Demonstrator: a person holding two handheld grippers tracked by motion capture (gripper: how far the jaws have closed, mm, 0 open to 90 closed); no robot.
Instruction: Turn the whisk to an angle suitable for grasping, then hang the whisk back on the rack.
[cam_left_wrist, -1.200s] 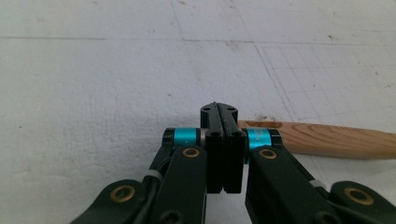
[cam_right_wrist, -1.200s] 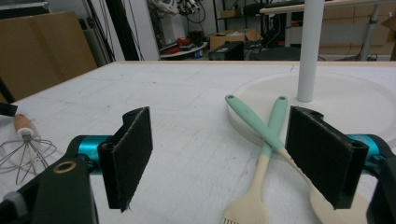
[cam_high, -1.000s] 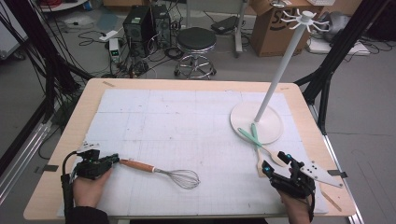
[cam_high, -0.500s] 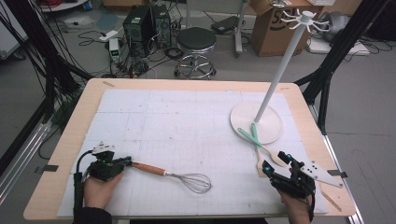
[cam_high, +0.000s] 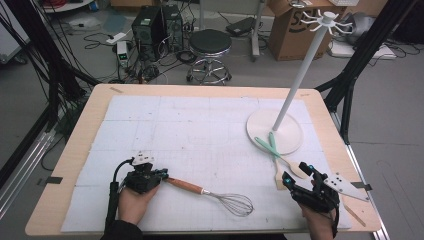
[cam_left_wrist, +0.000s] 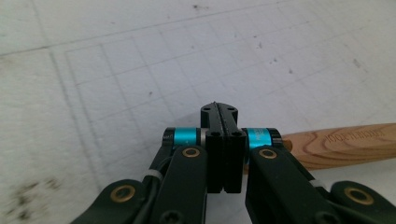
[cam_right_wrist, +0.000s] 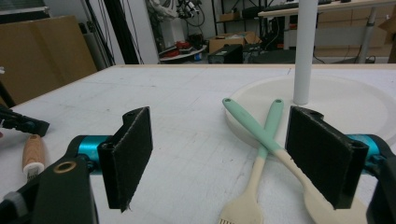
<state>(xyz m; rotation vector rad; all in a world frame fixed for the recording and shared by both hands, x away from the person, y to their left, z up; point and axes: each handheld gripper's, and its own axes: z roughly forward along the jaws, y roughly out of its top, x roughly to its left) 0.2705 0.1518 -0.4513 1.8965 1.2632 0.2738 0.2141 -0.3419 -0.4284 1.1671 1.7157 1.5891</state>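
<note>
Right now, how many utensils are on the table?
3: a whisk beside the left gripper, and a spatula and a spoon crossed at the stand's base, before the right gripper.

A white grid-marked mat (cam_high: 200, 130) covers the pale wooden table (cam_high: 85, 130). Beyond the far edge, a black round stool on a chrome base (cam_high: 210, 50) stands on the grey floor, a black computer tower (cam_high: 150, 25) left of it amid tangled cables, a brown cardboard box (cam_high: 290, 30) off right.
</note>
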